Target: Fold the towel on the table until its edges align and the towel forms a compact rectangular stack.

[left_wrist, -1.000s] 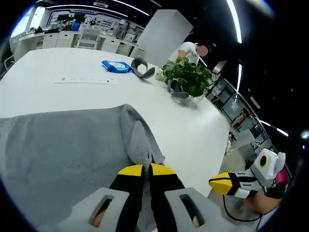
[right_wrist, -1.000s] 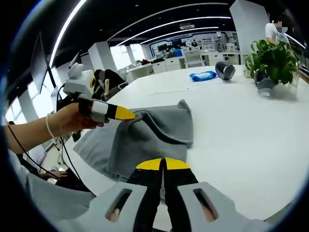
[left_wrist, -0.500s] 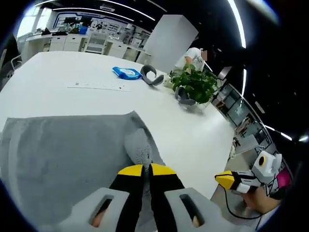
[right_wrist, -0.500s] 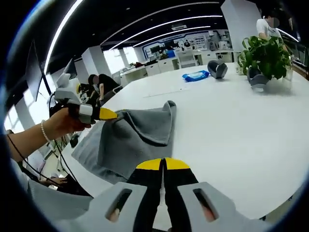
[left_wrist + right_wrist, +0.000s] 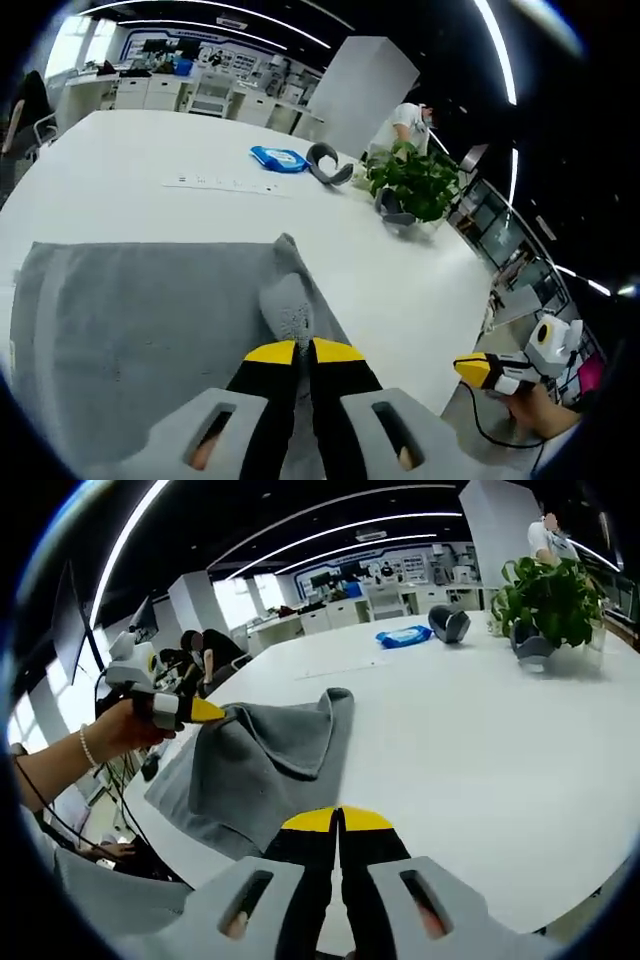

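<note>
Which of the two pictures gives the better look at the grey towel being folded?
The right gripper view: the whole towel shows, draped on the white table, one corner pinched by the left tool. The left gripper view shows the towel close up, cut off at the picture's edge.

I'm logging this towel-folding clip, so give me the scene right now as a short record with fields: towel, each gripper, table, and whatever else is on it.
towel: grey towel, partly folded, one part lifted off the table
left gripper: left gripper shut on a towel edge, held up by a hand
right gripper: right gripper jaws closed, near the towel's near edge; a grip cannot be told
table: white table
far end of table: potted plant, blue packet, grey curved object
</note>
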Demonstrator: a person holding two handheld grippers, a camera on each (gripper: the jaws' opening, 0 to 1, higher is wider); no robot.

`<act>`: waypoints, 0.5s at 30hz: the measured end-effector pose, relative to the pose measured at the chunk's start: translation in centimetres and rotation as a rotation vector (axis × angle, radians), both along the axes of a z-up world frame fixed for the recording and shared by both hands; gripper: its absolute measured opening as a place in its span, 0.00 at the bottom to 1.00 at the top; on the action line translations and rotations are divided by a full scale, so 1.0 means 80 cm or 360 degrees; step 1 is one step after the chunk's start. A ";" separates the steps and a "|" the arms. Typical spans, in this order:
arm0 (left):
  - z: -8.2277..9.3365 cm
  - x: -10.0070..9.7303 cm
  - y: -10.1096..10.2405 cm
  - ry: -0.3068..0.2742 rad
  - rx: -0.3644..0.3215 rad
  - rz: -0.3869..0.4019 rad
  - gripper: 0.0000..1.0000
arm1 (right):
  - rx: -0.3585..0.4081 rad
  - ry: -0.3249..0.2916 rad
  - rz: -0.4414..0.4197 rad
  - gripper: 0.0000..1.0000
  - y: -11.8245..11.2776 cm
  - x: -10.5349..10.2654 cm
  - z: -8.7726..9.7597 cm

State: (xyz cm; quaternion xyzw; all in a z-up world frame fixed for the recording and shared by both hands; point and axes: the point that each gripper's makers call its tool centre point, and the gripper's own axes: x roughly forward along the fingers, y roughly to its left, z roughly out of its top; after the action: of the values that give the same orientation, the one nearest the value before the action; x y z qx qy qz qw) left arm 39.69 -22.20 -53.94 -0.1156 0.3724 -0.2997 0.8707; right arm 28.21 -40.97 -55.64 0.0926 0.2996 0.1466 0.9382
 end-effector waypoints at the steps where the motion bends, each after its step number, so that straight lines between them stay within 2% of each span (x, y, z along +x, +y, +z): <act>1: 0.001 0.001 0.004 -0.0002 0.0003 0.0010 0.04 | -0.0002 0.0005 0.0002 0.00 0.000 0.000 -0.001; 5: 0.004 0.001 0.016 -0.0013 0.0014 0.0041 0.04 | -0.0002 0.0016 0.0005 0.00 0.001 -0.001 -0.003; 11: 0.012 -0.001 0.027 0.0013 -0.0056 0.0102 0.04 | -0.0008 0.0031 0.0016 0.00 0.002 -0.001 -0.006; 15: 0.018 -0.001 0.035 -0.0010 -0.0033 0.0116 0.04 | 0.0003 0.0028 0.0005 0.00 0.000 0.000 -0.005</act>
State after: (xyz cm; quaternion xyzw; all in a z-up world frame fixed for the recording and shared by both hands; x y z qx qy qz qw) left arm 39.64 -19.42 -52.48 -0.1372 0.3621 -0.2719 0.8810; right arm 28.19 -40.94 -56.05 0.0942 0.3077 0.1475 0.9352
